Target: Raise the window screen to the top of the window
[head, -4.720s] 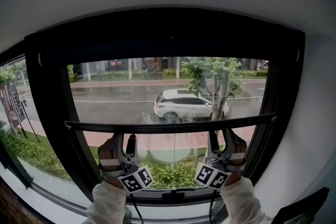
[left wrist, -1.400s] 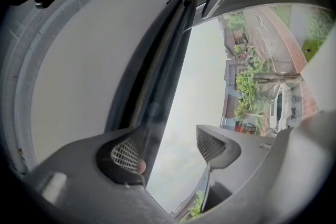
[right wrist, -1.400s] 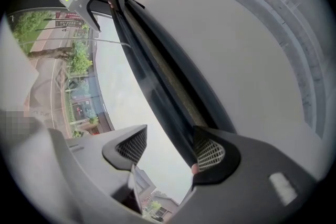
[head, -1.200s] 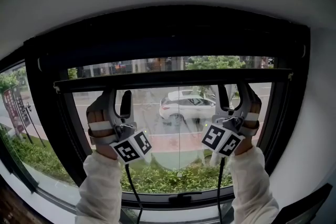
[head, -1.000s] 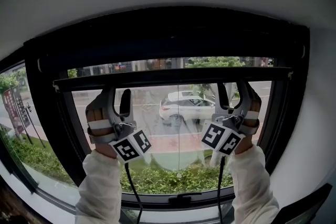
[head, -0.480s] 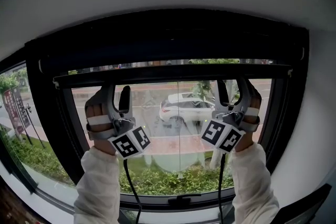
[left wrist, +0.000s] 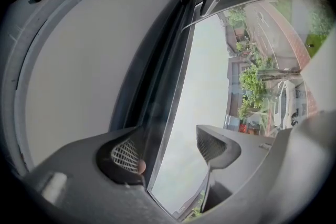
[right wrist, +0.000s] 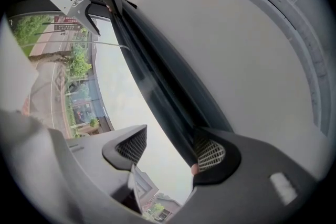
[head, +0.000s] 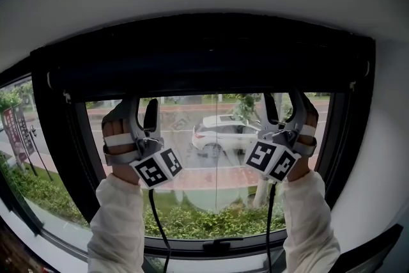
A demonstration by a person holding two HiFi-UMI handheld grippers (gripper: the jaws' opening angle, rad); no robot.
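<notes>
Nearest the camera, two white sleeves (head: 118, 227) are raised, and the left tool (left wrist: 168, 147) and the right tool (right wrist: 170, 150) are held pointing up and away. Each tool is kept wide open. The bottom rail (head: 211, 93) of the window screen is straddled by both tools and lies against one pad of each, while the other pad stands clear, so nothing is clamped. The rail's long axis is laid level across the window, just above both tools, which are set either side of its middle at about equal reach. The rail is seen right under the dark top housing (head: 211, 54), so little or no upward room is judged to be left. Sideways it is bounded by the black side posts (head: 61, 137). Beyond, the glass (head: 217, 169) and a white car (head: 223, 134) on the street are seen.
</notes>
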